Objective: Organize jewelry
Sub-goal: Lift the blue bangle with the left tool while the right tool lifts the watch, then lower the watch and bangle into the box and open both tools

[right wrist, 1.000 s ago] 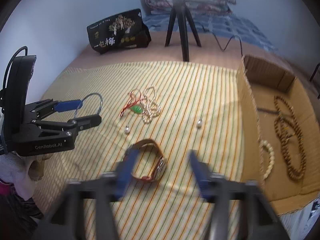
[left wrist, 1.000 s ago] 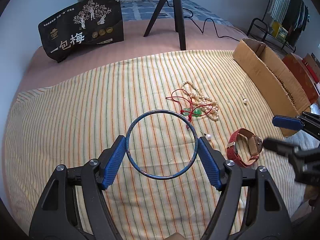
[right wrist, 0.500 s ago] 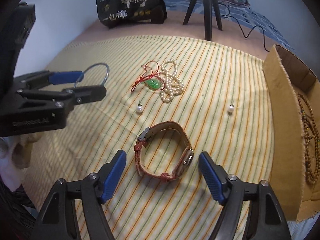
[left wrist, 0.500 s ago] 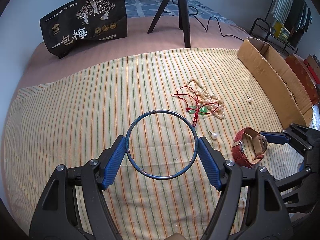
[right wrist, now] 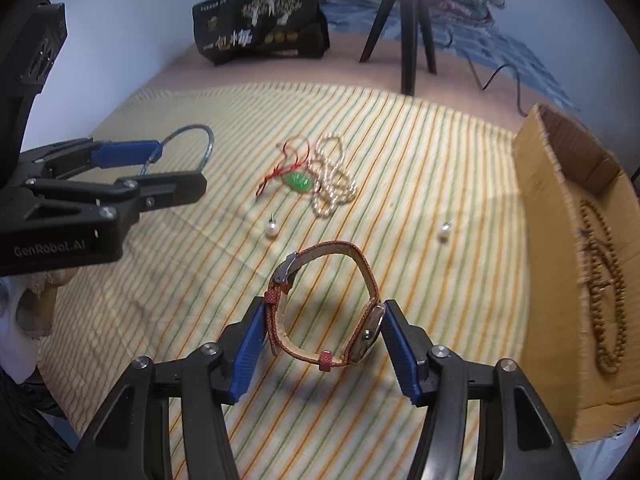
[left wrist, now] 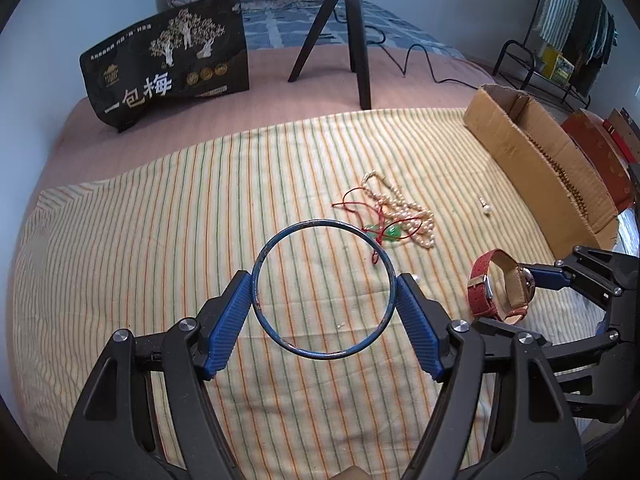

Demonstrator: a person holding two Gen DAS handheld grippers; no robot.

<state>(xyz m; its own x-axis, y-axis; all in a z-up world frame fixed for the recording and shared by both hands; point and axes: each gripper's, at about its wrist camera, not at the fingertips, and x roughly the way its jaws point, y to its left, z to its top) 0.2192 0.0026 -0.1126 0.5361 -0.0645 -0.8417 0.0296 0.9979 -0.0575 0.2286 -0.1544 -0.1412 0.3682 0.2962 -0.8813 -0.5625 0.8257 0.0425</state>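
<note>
Red-strapped watch (right wrist: 326, 308) between closing right gripper (right wrist: 324, 344) pads, near bed's right edge; left gripper (left wrist: 323, 312) grasping blue bangle (left wrist: 323, 289).

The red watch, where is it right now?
In the right wrist view the red watch stands on edge on the striped cloth, between the closing pads of the right gripper, left of the cardboard box.
</note>
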